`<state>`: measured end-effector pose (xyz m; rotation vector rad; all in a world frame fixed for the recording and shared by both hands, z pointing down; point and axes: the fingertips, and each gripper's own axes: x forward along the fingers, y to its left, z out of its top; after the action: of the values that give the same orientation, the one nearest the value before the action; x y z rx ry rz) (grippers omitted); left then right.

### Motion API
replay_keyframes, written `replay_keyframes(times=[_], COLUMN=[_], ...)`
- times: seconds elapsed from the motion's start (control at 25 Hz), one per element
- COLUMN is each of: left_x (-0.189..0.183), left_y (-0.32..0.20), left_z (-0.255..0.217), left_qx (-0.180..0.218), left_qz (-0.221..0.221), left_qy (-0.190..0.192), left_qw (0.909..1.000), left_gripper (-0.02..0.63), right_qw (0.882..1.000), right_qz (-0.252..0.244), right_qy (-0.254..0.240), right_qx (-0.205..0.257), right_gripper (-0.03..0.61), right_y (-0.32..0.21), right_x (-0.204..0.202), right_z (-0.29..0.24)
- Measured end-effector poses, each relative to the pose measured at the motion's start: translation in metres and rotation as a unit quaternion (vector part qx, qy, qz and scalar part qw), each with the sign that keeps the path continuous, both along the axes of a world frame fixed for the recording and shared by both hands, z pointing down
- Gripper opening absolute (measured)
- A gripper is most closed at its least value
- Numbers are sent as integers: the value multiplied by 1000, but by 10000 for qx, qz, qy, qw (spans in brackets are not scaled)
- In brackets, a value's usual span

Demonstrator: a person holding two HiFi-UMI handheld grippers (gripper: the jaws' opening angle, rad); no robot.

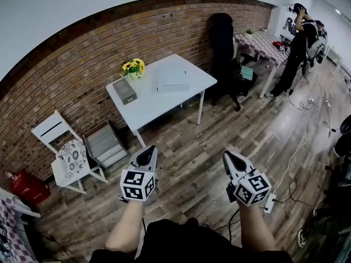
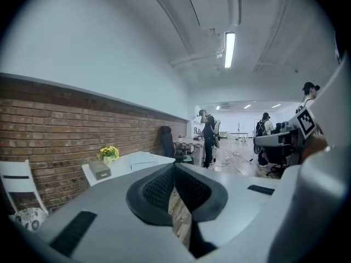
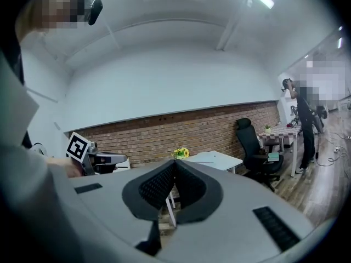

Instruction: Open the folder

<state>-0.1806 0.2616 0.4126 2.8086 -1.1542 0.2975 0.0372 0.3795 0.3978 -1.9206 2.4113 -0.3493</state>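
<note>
Wooden floor [image 1: 186, 163] separates the white table [image 1: 147, 106] holding the folder [image 1: 173, 78] from left gripper [image 1: 148, 152] and right gripper [image 1: 227, 156], jaws closed, empty

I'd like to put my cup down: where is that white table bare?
The near half of the table is bare, in front of the grey box and the white folder. The wall side is crowded: the flowers stand close beside the box.

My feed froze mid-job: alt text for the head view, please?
The left gripper and right gripper, both shut and empty, hang over the wooden floor, short of a white table holding a white folder, a grey box and yellow flowers.
</note>
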Motion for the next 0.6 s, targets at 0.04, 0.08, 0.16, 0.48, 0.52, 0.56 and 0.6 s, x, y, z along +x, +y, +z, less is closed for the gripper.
replay_keyframes(times=[0.04,0.08,0.16,0.48,0.52,0.56,0.6], left_x=[5,9,18,43,46,50,54], left_y=[0,1,3,-19,-24,-30,-37], left_z=[-1,-1,0,6,8,9,11], left_qx=[3,6,1,-64,-82,-94,-97], left_qz=[-17,-27,-24,9,21,36,51], left_qy=[8,14,21,110,129,145,158], left_qw=[10000,10000,10000,9999,9999,9998,9998], left_gripper=[20,20,20,20,20,20,20], right_qw=[10000,10000,10000,9998,9998,9997,9997], right_qz=[-31,-57,-77,-94,-83,-72,-61], right_qy=[2,-2,-35,-92,-93,-84,-73], right_qx=[-10,-21,-46,-148,-176,-205,-228], right_gripper=[14,14,14,23,23,23,23], right_y=[0,0,1,-13,-17,-21,-27], right_x=[4,7,15,35,38,41,45], right_z=[1,1,3,11,13,14,16])
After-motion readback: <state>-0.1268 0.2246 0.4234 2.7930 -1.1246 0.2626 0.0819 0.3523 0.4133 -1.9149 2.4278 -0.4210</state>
